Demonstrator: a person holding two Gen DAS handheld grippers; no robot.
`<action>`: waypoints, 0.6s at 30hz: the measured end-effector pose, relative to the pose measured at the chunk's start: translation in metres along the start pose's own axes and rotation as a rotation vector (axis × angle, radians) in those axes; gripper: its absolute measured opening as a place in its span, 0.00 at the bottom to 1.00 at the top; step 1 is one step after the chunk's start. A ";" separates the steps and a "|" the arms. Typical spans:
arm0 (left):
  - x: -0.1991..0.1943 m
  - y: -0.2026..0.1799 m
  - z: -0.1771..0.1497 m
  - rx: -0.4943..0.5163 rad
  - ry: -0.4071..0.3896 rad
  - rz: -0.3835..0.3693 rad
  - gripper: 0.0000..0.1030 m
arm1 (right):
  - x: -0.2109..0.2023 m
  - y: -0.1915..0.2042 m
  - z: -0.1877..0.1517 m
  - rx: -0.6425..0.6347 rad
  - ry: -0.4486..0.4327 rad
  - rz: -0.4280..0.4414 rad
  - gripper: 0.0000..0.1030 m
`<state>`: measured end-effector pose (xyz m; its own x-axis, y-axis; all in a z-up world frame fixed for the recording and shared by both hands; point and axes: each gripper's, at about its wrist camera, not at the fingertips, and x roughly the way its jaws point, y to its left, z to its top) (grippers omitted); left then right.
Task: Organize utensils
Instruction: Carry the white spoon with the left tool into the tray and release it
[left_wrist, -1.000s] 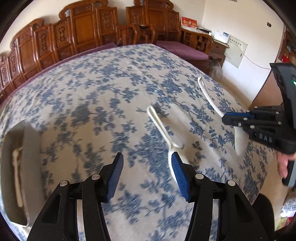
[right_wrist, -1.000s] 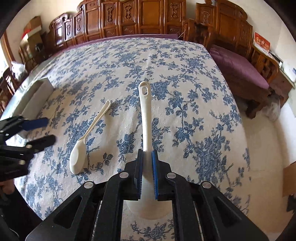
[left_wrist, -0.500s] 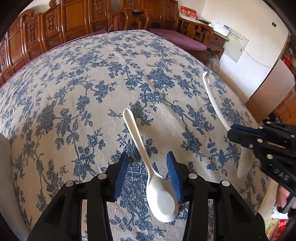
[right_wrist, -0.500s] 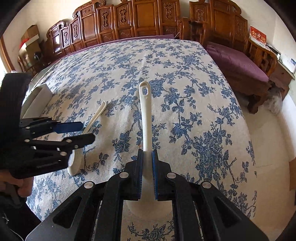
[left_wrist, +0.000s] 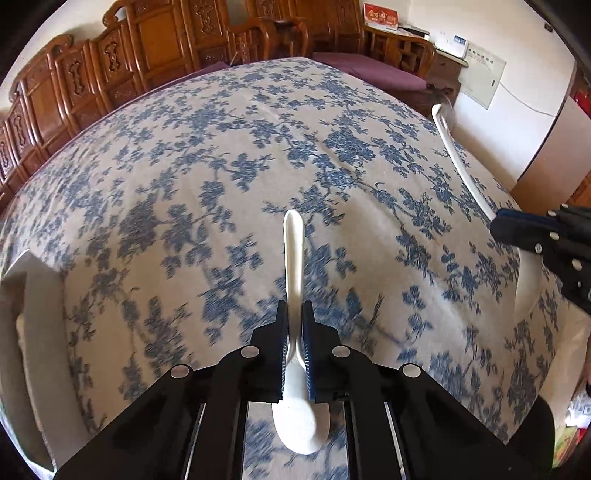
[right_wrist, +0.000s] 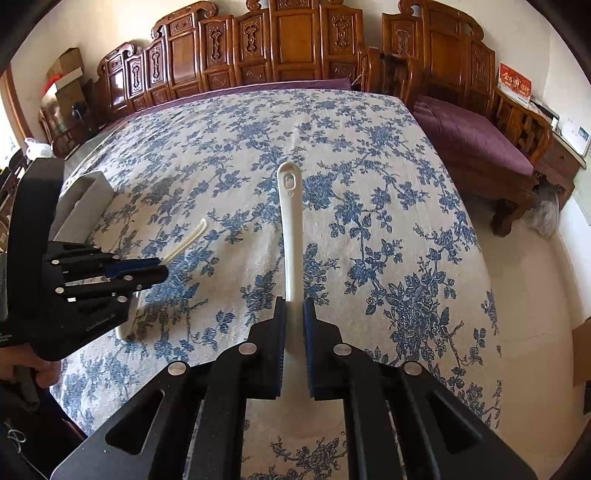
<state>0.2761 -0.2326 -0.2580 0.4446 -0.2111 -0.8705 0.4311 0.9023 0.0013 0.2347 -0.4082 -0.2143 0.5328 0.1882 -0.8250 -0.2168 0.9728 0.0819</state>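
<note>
You can make out gold Chinese characters on the red rectangular card (right_wrist: 514, 85) propped on the wooden side table, also seen in the left wrist view (left_wrist: 381, 16); the characters are too small to read. Lettering on the black left gripper body (right_wrist: 98, 321) is illegible.

A home living room: carved wooden bench seats (right_wrist: 280, 48), purple cushion (right_wrist: 472, 136), floral tablecloth (right_wrist: 369, 155).
</note>
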 end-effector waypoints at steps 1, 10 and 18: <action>-0.005 0.003 -0.002 0.001 -0.005 0.007 0.07 | -0.002 0.002 0.000 -0.003 -0.003 0.000 0.11; -0.056 0.034 -0.016 -0.026 -0.074 0.043 0.07 | -0.021 0.041 0.009 -0.061 -0.033 0.013 0.11; -0.107 0.062 -0.029 -0.022 -0.133 0.080 0.07 | -0.029 0.077 0.017 -0.093 -0.057 0.034 0.11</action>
<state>0.2324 -0.1431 -0.1791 0.5776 -0.1847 -0.7952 0.3732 0.9261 0.0560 0.2170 -0.3367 -0.1745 0.5692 0.2306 -0.7892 -0.3087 0.9496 0.0549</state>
